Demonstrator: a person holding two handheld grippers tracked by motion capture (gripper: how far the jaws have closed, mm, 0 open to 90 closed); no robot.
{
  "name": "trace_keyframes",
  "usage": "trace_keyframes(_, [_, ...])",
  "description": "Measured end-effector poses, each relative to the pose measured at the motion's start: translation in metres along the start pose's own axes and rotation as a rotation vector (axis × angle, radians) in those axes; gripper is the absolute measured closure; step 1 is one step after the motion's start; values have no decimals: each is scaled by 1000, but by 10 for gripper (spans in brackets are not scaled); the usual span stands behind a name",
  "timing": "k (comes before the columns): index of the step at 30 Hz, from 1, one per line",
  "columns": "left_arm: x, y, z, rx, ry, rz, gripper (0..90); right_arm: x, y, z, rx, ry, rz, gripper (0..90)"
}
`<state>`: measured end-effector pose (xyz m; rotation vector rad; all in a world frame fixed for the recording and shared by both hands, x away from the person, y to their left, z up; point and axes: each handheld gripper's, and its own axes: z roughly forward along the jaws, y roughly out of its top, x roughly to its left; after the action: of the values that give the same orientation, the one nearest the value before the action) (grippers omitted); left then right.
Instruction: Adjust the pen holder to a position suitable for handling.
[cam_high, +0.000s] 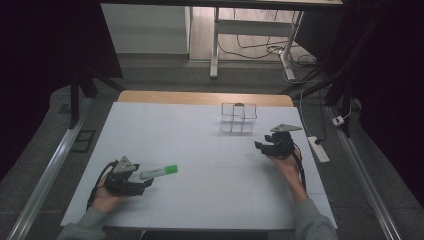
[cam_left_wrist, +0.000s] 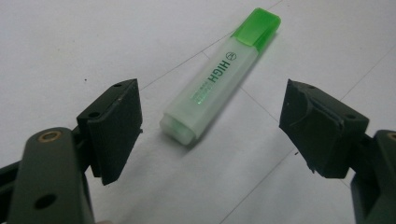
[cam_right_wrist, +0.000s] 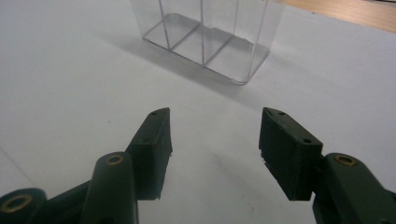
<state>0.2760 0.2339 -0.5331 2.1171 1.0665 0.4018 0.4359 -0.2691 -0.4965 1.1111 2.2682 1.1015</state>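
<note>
High view puts the left gripper (cam_high: 131, 181) in the lower left of the frame, held in the person's left hand (cam_high: 106, 196) on the white table sheet (cam_high: 200, 200), and the green-capped highlighter (cam_high: 159, 171) lies flat on the sheet just beyond it, slanting up toward the right with its cap at the far end. Left gripper view gives the closer look: the highlighter (cam_left_wrist: 219, 77) runs from the centre of the frame to the upper right, its pale body end nearest the jaws and its green cap farthest off. Both black jaws stand wide apart, one at the lower left and one at the right — the pen's near end sits ahead of the gap between them, closer to the left-hand jaw, and neither pad touches it, so this gripper is released and grasps nothing. Toward the right of the high view, the right gripper (cam_high: 265, 147) sits in the person's right hand (cam_high: 286, 162), well apart from the highlighter. Right gripper view shows its jaws parted over bare sheet with nothing between them — released as well — and a clear plastic divided box (cam_right_wrist: 205, 42) stands ahead of them at the upper centre of the frame.
</note>
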Motion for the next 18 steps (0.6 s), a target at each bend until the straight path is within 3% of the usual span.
trace_keyframes(18, [1, 0, 1, 6, 3, 1, 214, -19, 12, 19, -6, -29, 58, 575])
